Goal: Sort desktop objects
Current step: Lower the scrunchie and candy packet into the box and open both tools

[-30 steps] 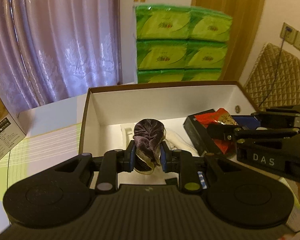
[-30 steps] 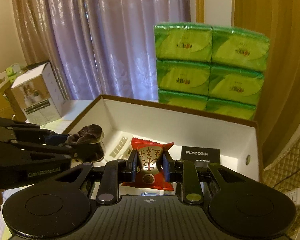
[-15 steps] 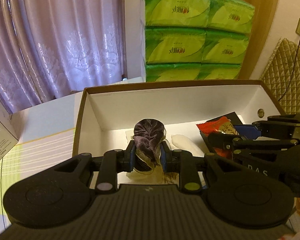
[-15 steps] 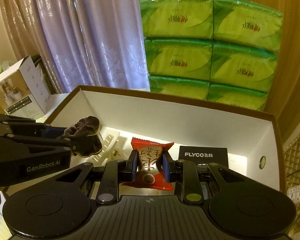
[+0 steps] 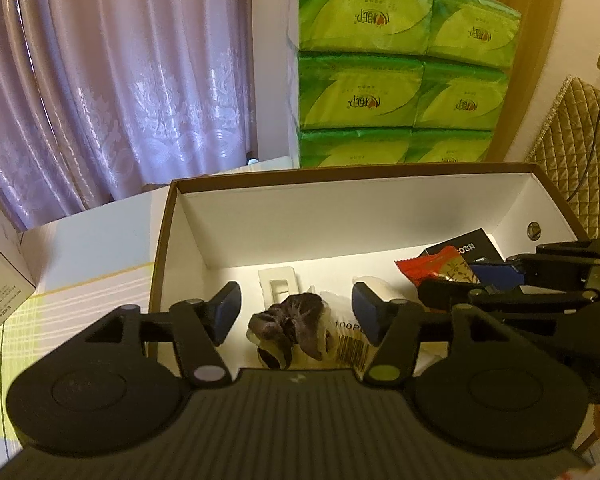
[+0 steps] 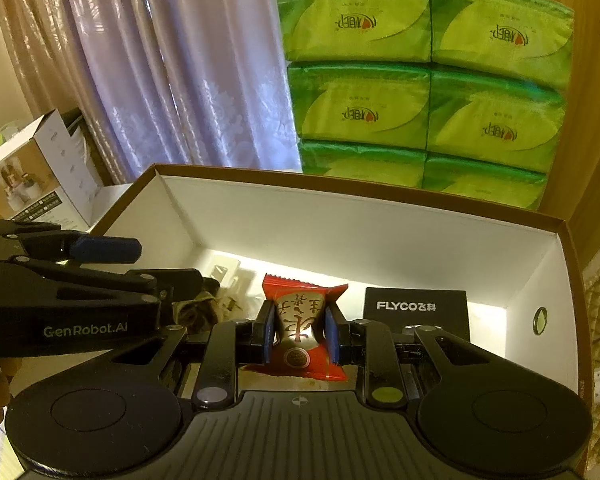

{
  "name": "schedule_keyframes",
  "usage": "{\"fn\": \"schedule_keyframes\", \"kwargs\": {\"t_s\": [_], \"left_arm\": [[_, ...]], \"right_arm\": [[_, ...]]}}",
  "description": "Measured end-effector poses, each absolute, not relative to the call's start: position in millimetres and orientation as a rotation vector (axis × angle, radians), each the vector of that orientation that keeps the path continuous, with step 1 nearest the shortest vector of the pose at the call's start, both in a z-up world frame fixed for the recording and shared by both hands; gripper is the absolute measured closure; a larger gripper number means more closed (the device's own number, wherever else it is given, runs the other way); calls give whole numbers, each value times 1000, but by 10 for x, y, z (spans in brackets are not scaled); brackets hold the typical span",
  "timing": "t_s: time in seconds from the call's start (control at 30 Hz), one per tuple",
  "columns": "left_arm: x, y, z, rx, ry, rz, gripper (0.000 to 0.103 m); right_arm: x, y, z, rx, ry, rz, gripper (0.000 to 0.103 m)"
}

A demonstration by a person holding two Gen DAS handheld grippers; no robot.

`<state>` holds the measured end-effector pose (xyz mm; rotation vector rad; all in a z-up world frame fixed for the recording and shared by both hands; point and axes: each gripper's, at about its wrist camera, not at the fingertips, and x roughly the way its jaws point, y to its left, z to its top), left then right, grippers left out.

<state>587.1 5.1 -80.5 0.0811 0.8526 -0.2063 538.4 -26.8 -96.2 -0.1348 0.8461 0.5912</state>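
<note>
A brown cardboard box [image 5: 340, 208] with white inner walls fills both views. My left gripper [image 5: 296, 314] stands open over its near left part. Below it a dark purple scrunchie [image 5: 290, 326] lies on a clear packet with a barcode, free of the pads. My right gripper [image 6: 298, 330] is shut on a red and gold snack packet [image 6: 300, 320], held above the box floor [image 6: 486, 316]. The packet [image 5: 440, 270] and right gripper also show at the right of the left wrist view. The left gripper's fingers [image 6: 104, 250] cross the left of the right wrist view.
Inside the box lie a black FLYCO box [image 6: 416, 310], a white plastic piece [image 5: 278, 282] and a pale bundle [image 5: 376, 284]. A tall stack of green tissue packs [image 6: 424, 80] stands behind the box. A white carton [image 6: 40, 172] sits left, a curtain [image 5: 120, 80] behind.
My left gripper has opened and the scrunchie has dropped out of it into the box. Both grippers have moved forward over the box. The right gripper still holds the snack packet.
</note>
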Motion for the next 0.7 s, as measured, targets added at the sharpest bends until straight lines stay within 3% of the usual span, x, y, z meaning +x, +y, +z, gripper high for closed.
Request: {"fn": "schedule_keyframes", "kwargs": {"t_s": [0.3, 0.4, 0.47, 0.7], "left_arm": [[5867, 58, -746, 81, 842, -187, 37], [5855, 88, -715, 75, 838, -172, 37], [5837, 129, -688, 66, 833, -162, 35], [5665, 225, -562, 46, 808, -156, 24]], "right_arm": [[5368, -250, -955, -133, 812, 602, 80], [5366, -263, -933, -131, 797, 576, 61], [5365, -318, -917, -118, 787, 559, 40], [5206, -499, -786, -89, 762, 574, 14]]}}
